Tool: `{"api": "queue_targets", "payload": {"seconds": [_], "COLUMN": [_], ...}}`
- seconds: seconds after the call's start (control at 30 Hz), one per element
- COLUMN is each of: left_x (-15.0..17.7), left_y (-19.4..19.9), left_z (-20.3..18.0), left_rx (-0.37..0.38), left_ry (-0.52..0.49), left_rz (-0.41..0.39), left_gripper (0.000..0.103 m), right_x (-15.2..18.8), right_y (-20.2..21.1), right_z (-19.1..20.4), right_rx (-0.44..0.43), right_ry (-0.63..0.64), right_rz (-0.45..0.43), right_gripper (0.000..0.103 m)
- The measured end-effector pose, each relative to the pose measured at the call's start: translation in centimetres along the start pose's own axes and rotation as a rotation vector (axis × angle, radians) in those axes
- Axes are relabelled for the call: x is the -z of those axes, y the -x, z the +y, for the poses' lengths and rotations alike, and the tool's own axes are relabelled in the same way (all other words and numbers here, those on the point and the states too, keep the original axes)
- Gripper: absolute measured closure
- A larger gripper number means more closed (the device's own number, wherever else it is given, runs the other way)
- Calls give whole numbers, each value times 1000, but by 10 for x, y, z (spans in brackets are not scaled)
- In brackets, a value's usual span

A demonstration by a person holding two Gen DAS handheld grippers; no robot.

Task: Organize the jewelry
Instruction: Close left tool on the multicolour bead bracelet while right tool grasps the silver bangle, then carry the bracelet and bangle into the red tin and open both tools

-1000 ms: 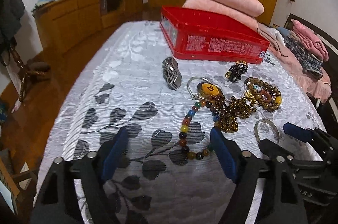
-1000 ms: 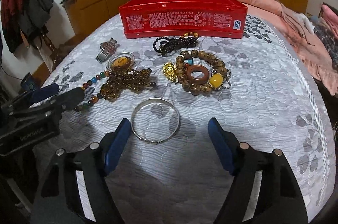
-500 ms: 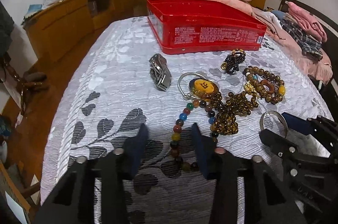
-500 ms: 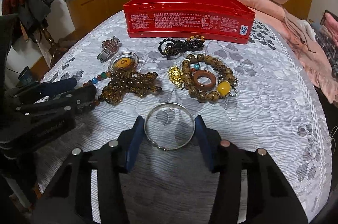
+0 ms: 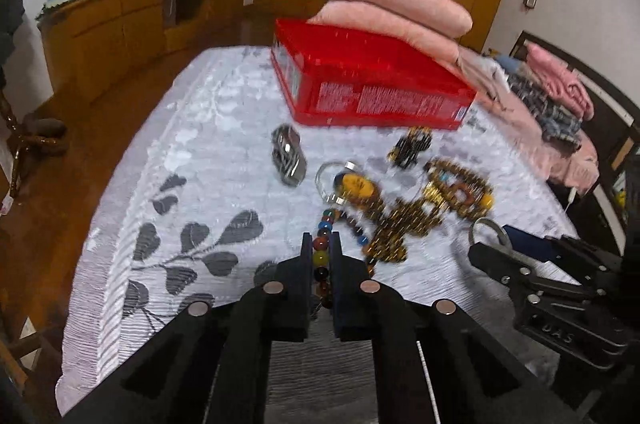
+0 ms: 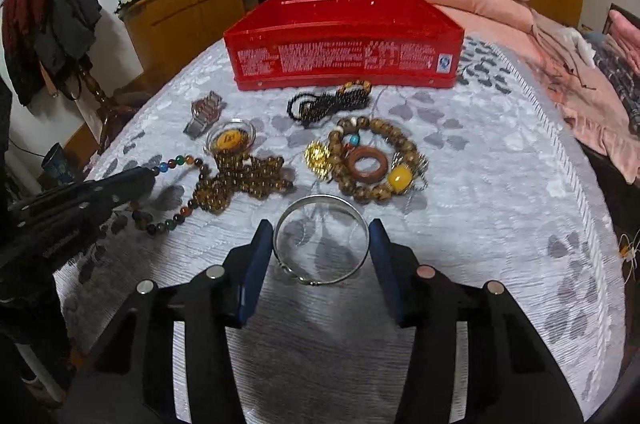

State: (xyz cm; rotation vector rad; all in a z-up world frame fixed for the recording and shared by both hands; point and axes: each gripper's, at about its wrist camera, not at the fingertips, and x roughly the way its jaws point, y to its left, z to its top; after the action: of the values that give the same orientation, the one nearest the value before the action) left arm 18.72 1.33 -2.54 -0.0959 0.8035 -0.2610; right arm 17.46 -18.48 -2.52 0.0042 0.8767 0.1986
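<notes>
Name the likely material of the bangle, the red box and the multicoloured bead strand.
Bangle: polished silver-toned metal, judging by its thin bright reflective band. Red box: glossy, probably tin or plastic; printed side, light glinting off the rim. Multicoloured bead strand: smooth glossy round beads, perhaps glass or polished stone; cannot tell which.

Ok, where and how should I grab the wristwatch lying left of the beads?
Grip the wristwatch across its metal band, pads on the two long edges, coming from above. It lies flat on the bedspread with bare cloth all round, and the band looks narrower than the case, so it probably fits between the pads more easily.
</notes>
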Motion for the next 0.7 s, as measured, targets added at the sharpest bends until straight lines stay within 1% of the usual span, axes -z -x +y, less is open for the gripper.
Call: {"api": "queue_targets", "payload": {"seconds": [0.17, 0.5, 0.6, 0.7], "left_x": [-13, -46, -63, -79], "left_y": [16, 33, 32, 25], "left_z": [-4, -13, -17, -22], "left_rx": [30, 81, 97, 95], "left_ry": [10, 17, 17, 11], "left_rz": [-58, -151, -175, -188], "left_gripper": [95, 95, 95, 95], "right_x": [-10, -38, -51, -66], "right_y": [7, 17, 16, 14], "right_z": [-1, -8, -12, -15], "right_rx": [-2, -19, -22, -23], "right_ry": [8, 11, 8, 9], "right_rz": [-20, -69, -77, -84], "right_gripper": [56, 56, 56, 56]}}
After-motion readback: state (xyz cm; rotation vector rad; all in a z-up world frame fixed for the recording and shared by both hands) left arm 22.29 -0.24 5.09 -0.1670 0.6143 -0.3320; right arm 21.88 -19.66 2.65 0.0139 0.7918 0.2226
